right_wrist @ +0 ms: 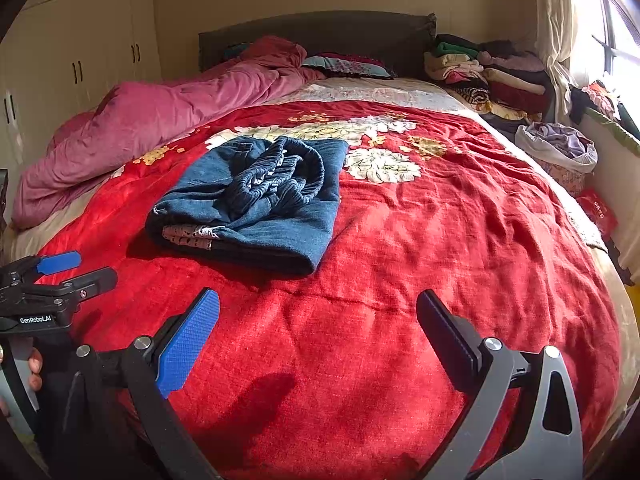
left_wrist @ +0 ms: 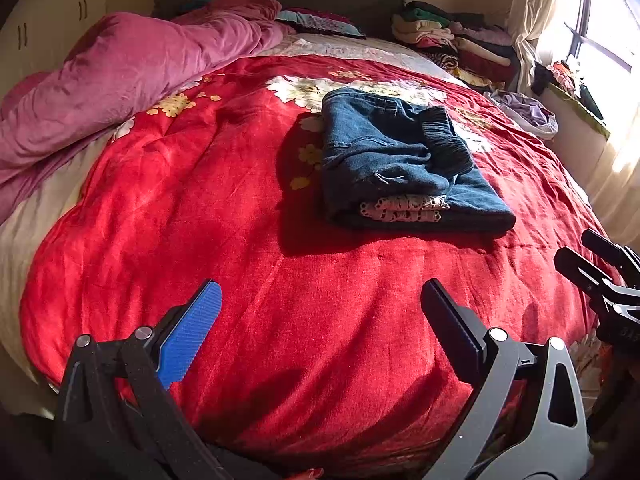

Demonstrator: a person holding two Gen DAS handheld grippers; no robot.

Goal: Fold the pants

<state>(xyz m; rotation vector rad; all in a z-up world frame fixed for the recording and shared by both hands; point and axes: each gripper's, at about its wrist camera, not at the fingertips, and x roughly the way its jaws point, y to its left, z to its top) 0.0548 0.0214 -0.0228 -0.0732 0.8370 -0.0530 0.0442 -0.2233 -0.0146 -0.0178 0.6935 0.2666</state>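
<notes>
The folded blue denim pants (left_wrist: 404, 164) lie on the red floral blanket (left_wrist: 280, 300) near the middle of the bed, well ahead of both grippers and touching neither. The left gripper (left_wrist: 320, 320) hovers over the near blanket with its jaws wide apart and nothing between them; the pants sit ahead and slightly to its right. The right gripper (right_wrist: 318, 328) likewise has its jaws spread and empty, with the pants ahead and to its left. The pants form a thick rectangular bundle: ribbed elastic waistband on top, patterned lining showing at the near folded edge. At the bed's right edge, an open white bag (right_wrist: 556, 146) holds lilac fabric. A pink plush duvet (left_wrist: 120, 76) is bunched along the left side, and a stack of folded clothes (left_wrist: 452, 40) occupies the far right corner.
</notes>
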